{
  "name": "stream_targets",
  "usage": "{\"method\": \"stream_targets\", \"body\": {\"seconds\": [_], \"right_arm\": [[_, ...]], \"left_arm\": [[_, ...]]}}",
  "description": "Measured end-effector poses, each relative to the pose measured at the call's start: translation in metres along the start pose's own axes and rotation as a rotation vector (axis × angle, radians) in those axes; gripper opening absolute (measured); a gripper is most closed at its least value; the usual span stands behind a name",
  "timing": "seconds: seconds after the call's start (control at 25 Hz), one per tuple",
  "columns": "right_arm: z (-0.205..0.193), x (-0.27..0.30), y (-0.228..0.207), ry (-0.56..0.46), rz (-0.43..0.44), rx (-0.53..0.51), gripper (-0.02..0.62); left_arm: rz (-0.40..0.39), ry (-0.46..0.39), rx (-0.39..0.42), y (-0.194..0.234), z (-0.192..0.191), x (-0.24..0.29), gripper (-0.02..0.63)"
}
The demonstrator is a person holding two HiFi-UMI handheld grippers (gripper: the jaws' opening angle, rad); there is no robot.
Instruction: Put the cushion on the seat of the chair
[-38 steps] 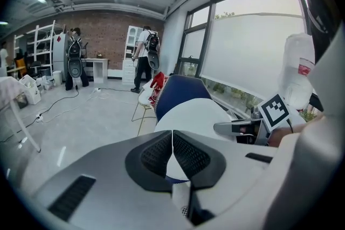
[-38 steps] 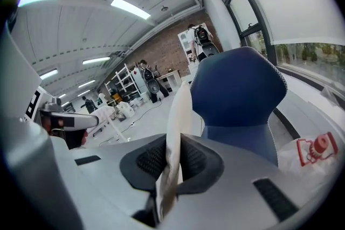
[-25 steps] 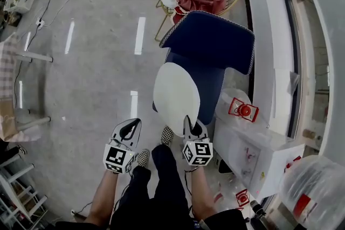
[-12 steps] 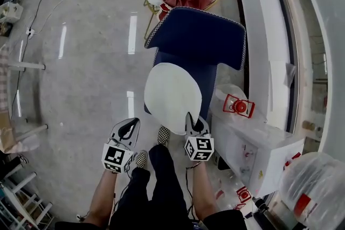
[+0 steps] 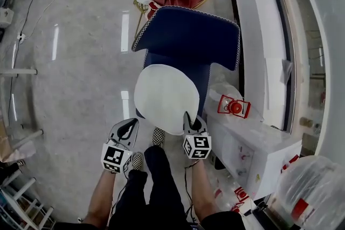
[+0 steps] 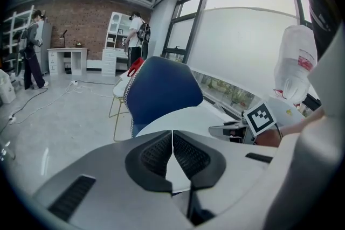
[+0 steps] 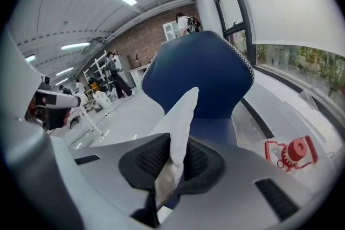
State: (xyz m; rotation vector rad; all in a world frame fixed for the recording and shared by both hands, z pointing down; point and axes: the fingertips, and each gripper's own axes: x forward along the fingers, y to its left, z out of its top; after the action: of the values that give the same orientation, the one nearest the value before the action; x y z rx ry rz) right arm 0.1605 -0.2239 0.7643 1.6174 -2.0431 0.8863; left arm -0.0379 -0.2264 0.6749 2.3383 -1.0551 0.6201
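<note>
While the right gripper jaws are opening, the cushion rim sits pinched between the pads; cushion fans straight ahead from those jaws, face up, long axis running to the chair back; seat lies directly under it, mostly covered; can't tell if they touch; left gripper jaws closed, empty, just left of the near rim, not on it; right hand alone decides the drop.
</note>
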Motion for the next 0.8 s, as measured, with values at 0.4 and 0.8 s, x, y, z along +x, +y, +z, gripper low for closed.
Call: {"method": "stream_targets", "body": {"seconds": [0.4,0.8], "right_arm": [[-0.024,0.028,-0.041,0.037,-0.026,0.034,0.064],[-0.054,0.056,-0.083,0.078,-0.055,0.063,0.075]], "left_arm": [[-0.014,0.035,-0.006,0.007,-0.016,0.039,0.023],[-0.031,0.064,0.006,0.009,-0.026,0.081,0.023]]}}
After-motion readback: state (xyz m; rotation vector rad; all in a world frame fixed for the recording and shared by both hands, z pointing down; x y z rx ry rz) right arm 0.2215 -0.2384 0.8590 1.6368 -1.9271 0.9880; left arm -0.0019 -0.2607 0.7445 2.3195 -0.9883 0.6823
